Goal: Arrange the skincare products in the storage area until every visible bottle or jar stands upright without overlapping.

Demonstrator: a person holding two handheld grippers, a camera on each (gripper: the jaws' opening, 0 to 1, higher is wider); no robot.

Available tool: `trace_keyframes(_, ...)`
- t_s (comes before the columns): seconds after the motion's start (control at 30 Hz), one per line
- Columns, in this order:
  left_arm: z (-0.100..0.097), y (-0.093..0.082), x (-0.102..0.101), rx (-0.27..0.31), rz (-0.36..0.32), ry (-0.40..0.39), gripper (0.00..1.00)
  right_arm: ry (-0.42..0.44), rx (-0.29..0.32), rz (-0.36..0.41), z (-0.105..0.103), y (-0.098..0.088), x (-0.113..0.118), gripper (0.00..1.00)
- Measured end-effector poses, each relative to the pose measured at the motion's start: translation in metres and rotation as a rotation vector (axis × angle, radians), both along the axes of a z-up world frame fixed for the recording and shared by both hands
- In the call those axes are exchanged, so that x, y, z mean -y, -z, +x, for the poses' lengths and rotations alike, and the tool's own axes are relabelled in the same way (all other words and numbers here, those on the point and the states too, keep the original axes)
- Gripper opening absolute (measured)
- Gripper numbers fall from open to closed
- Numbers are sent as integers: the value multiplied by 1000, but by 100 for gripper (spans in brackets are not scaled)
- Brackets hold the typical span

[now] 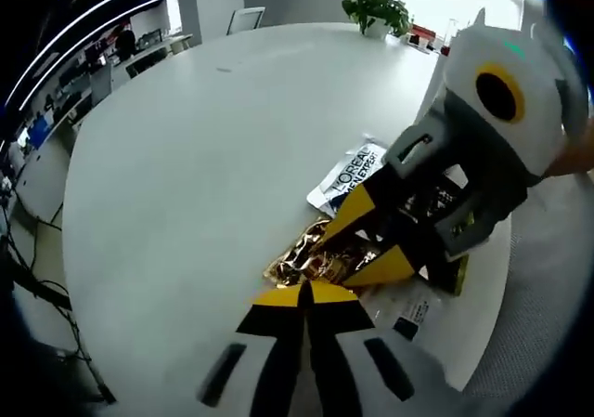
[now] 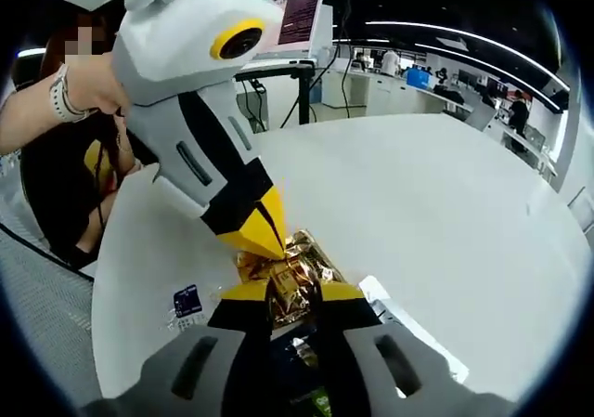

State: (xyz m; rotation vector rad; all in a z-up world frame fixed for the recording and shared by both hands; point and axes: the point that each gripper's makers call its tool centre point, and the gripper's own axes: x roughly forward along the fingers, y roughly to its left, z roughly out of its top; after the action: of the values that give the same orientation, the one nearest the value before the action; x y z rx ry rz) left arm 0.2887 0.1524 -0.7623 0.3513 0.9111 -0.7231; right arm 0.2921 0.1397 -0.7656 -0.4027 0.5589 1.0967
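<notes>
- Left gripper view: left gripper (image 1: 308,292) had its jaws pressed together, tips touching the gold foil packet (image 1: 311,257) just ahead on the white table (image 1: 204,157).
- Right gripper (image 1: 371,241) came in from the right, jaws apart around the same packet; L'Oreal sachet (image 1: 348,177) lay just beyond it.
- Right gripper view: right gripper (image 2: 283,292) straddled the gold foil packet (image 2: 290,276), jaws apart, packet between the tips.
- Left gripper (image 2: 264,241) reached in from the left, tips together on the packet's far edge.
</notes>
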Motion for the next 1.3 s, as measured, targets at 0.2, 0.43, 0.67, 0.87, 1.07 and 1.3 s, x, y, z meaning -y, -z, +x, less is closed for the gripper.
trace_keyframes(0.2,4,1,-3,15,-6,-20,1,-5,9,-5,-4,-2,-2,18)
trace_keyframes(0.43,8,3,-7,10,-3,-27,1,-48,74,-25,-22,-20,1,19)
trace_keyframes(0.67,9,3,-6,20,7,-21,0,-63,106,-32,-29,-40,11,19)
trace_keyframes(0.87,8,2,-3,11,-15,-24,1,-53,127,-31,-36,-56,25,21)
trace_keyframes(1.07,6,0,0,10,-17,-25,1,-58,138,-7,-52,-74,40,21)
trace_keyframes(1.3,2,-1,2,14,-7,-13,2,-29,152,23,-59,-92,54,21)
